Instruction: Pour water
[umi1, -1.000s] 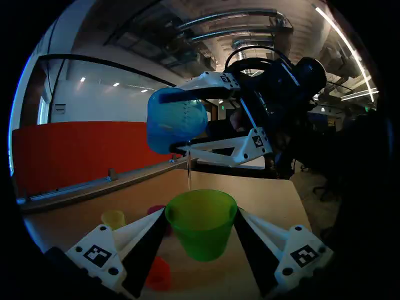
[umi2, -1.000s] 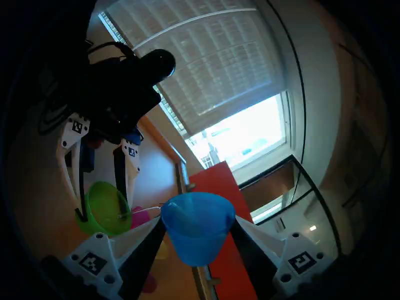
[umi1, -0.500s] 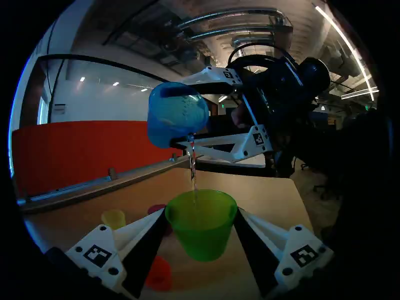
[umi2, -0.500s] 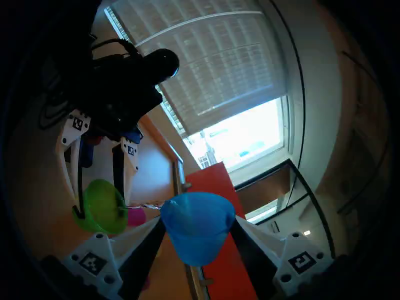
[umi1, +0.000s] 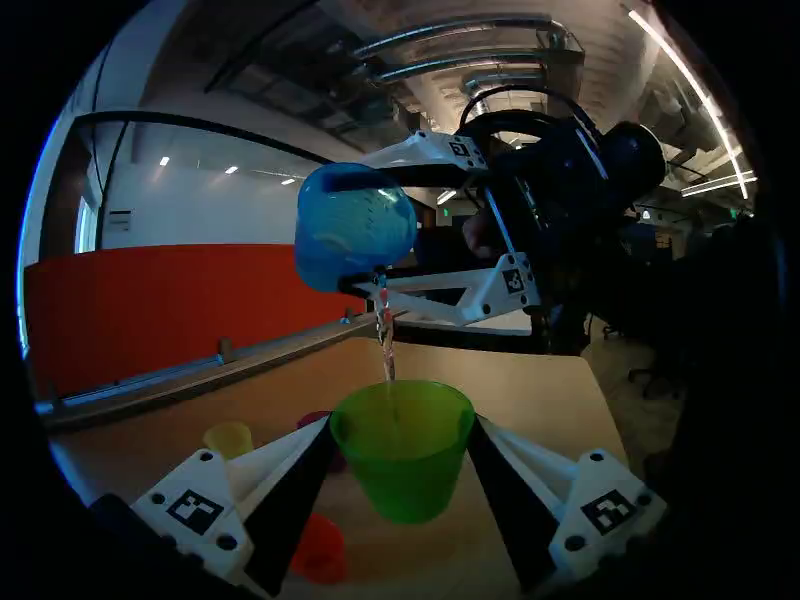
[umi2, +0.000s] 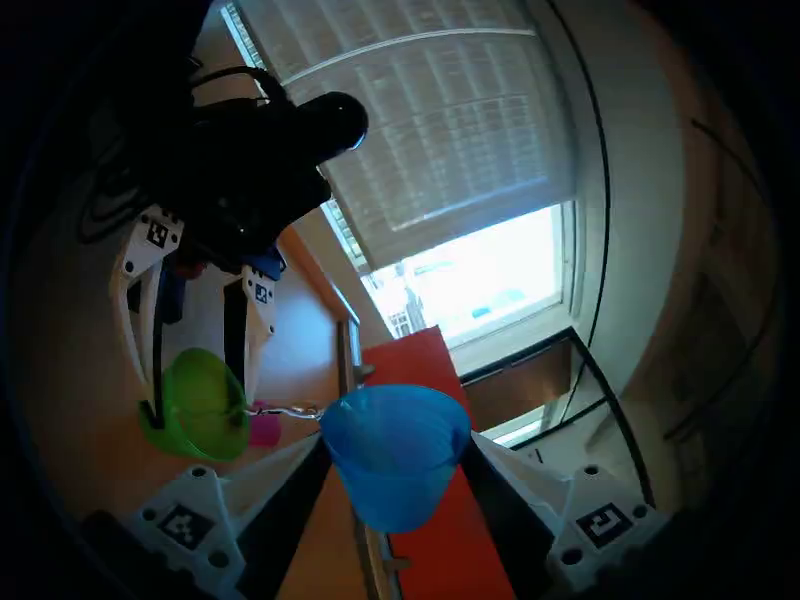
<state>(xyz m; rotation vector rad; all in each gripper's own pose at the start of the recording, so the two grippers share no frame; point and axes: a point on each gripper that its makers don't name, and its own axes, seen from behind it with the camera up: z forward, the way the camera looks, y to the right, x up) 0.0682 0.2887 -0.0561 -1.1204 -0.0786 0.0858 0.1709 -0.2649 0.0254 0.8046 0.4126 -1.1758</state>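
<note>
Pouring from the blue cup (umi2: 396, 475) clamped in our right gripper (umi2: 394, 448) into the green cup (umi1: 403, 468) clamped in our left gripper (umi1: 401, 430), we should soon tip back.

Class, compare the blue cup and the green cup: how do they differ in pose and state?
The blue cup is tilted and raised; the green cup is upright below it. Water leaves the blue cup and enters the green cup. Both are tapered, translucent plastic cups.

The blue cup (umi1: 353, 238) tips further over than a second ago, and the thin trickle from its lip swells into a thicker stream of water (umi1: 385, 345) falling into the green cup (umi1: 402, 460)
</note>
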